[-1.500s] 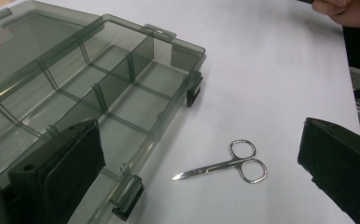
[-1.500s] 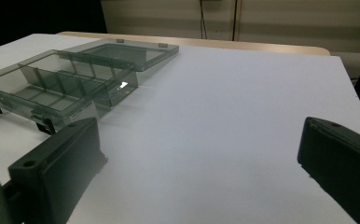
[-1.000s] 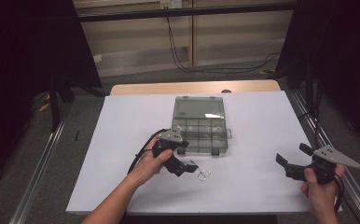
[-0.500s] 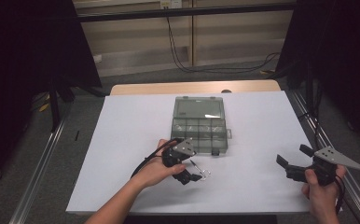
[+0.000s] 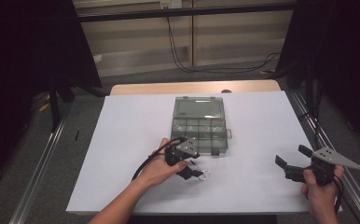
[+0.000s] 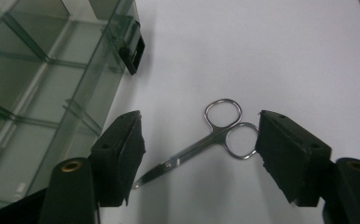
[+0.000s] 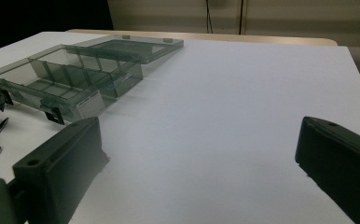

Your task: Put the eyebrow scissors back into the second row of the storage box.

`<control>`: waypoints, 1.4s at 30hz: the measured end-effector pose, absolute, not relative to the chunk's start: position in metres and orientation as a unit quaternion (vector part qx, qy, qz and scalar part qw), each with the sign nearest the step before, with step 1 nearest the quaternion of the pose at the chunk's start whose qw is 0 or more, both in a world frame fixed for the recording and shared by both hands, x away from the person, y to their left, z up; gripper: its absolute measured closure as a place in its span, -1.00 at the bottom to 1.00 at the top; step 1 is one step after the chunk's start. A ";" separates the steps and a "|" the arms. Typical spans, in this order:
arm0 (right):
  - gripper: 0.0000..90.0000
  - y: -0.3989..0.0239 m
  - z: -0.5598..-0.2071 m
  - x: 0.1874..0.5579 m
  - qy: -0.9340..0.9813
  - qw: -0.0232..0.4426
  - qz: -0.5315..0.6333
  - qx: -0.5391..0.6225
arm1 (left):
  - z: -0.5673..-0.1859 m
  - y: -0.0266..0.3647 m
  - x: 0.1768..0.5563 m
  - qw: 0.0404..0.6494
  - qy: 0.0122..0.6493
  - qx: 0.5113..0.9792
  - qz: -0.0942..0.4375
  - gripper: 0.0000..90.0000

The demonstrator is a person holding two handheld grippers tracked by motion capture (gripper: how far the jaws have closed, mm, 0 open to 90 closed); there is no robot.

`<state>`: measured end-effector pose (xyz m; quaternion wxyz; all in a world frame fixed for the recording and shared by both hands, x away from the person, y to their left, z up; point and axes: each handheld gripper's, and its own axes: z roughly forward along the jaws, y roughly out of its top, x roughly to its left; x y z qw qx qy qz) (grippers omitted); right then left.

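I've brought the left gripper (image 6: 197, 154) down over the scissors (image 6: 201, 140), jaws closing in but not yet touching them; they lie flat on the white sheet (image 5: 122, 140), just near of the open organiser box (image 5: 199, 123). The right gripper (image 5: 292, 161) waits apart, jaws wide, far right.

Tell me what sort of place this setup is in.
Probably a lab or recording bench, not a home: a white-covered table framed by metal rails and dark curtains, with cables hanging down the back wall. On it lie a clear compartment box and small scissors.
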<state>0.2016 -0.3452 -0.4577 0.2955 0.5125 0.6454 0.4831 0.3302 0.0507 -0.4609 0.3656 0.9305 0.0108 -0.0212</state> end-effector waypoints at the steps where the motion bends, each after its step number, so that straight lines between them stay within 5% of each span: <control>1: -0.99 -0.345 -0.458 0.202 0.645 0.296 0.483 0.512 | -0.461 0.050 0.330 0.363 0.014 0.931 -0.025 -0.28; 7: -0.99 -0.344 -0.458 0.202 0.648 0.296 0.482 0.511 | -0.464 0.046 0.333 0.374 0.035 0.926 -0.046 -0.63; 12: -0.99 -0.345 -0.458 0.202 0.647 0.296 0.482 0.510 | -0.465 0.046 0.334 0.381 0.038 0.922 -0.063 -0.69; 26: -0.99 -0.347 -0.459 0.202 0.647 0.298 0.478 0.514 | -0.471 0.047 0.338 0.353 -0.003 0.936 -0.007 0.18; 42: -0.99 -0.349 -0.459 0.202 0.645 0.298 0.478 0.517 | -0.475 0.049 0.345 0.358 -0.010 0.932 -0.050 0.44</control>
